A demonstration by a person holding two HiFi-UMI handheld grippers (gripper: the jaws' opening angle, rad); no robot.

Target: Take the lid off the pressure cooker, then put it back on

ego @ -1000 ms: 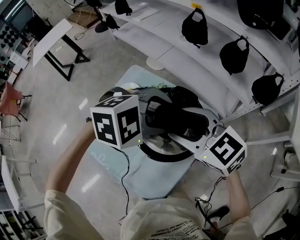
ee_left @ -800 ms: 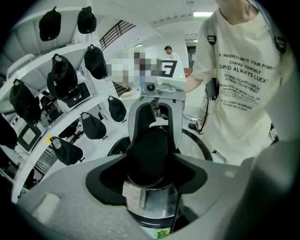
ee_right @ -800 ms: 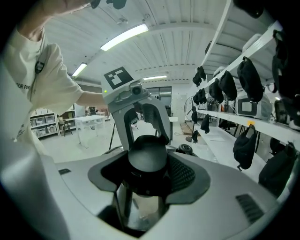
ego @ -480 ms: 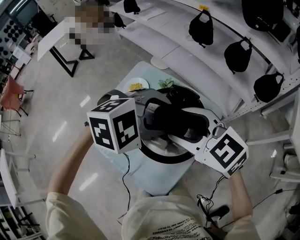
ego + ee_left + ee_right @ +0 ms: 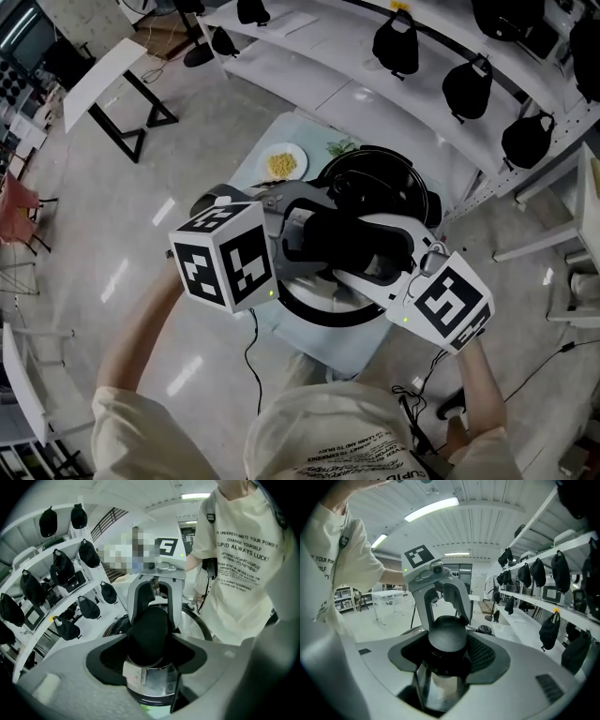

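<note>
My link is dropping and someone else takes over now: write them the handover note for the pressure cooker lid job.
Left hand-held gripper: shut on one end of the lid handle.
Right hand-held gripper: shut on the handle's other end.
Lid: off, held up on the near side of the pressure cooker pot, which stands open on the table beside a plate of food.
Done: lid removed.
Left: carry it back over the pot, seat it, release both.

cream short-sleeved t-shirt (image 5: 328,439), black print; left claw (image 5: 149,658), right claw (image 5: 443,667) white plastic; black-white marker cubes (image 5: 223,258); black cable (image 5: 251,349).
</note>
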